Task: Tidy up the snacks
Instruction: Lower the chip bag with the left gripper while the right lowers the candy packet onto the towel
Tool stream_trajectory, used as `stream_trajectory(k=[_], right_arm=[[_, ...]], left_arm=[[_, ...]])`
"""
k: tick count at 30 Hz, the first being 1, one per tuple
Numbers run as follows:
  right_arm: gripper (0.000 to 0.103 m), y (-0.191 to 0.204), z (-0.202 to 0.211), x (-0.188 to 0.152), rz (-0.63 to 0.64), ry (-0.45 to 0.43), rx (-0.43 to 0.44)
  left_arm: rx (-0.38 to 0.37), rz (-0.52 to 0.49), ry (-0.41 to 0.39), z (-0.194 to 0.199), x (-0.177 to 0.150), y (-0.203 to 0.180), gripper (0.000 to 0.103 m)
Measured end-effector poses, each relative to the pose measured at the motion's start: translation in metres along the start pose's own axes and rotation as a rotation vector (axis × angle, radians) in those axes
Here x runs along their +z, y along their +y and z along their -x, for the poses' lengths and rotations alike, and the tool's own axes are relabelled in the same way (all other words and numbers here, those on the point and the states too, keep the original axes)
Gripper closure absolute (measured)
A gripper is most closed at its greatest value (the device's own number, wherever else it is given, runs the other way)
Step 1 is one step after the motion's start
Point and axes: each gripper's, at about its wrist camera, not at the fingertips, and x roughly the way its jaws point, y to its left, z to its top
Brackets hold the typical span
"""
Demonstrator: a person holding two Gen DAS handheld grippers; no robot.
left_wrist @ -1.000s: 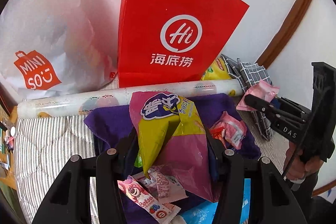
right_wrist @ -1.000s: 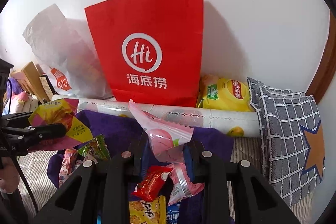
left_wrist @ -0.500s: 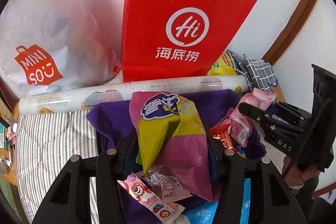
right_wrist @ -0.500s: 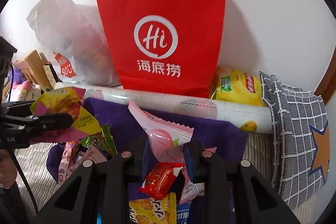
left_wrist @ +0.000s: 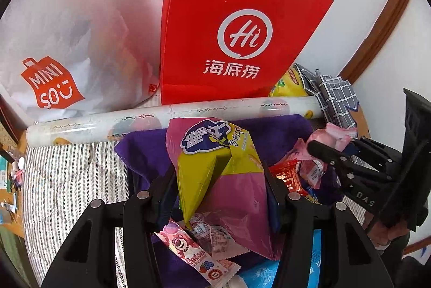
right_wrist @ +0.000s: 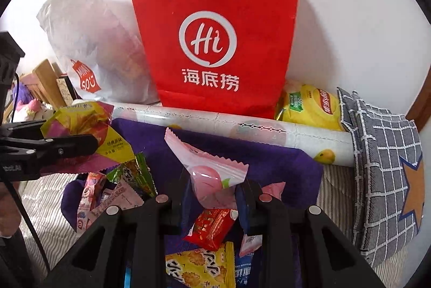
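A red paper bag (right_wrist: 215, 37) with white rope handles stands against the white wall, its mouth out of sight, so its contents cannot be told. To its left slumps a white plastic bag (right_wrist: 94, 45); faint shapes show through its sides, but nothing can be made out. At the red bag's right foot sits a yellow chip bag (right_wrist: 307, 106), with a grey checked cloth (right_wrist: 382, 153) beyond it. A clear-wrapped roll (right_wrist: 242, 126) lies along the red bag's base. In front of that, loose snack packets are heaped on a purple cloth (right_wrist: 269, 161). The left gripper (left_wrist: 221, 174) is clamped, fingers partly apart, on a pink-and-yellow snack bag (left_wrist: 215, 166), lifted before the red bag. The right gripper (right_wrist: 212, 188) pinches a pink peach-print packet (right_wrist: 210, 174) with fingers nearly together, above a red packet (right_wrist: 212, 226) on the heap.
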Motion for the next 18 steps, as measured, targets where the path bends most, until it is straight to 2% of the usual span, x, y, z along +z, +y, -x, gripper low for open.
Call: stream_trajectory(k=[8, 11, 18], right_arm=[[0.076, -0.012, 0.021, -0.013, -0.091, -0.029, 0.000], [0.076, -0.019, 0.020, -0.021, -0.138, -0.030, 0.020], [0.076, -0.024, 0.007, -0.030, -0.136, -0.004, -0.018]], left_arm=[[-0.013, -0.012, 0.005, 0.002, -0.002, -0.005, 0.048], [-0.016, -0.016, 0.006, 0.001, -0.004, -0.006, 0.048], [-0.018, -0.024, 0.016, -0.007, -0.006, -0.007, 0.048]])
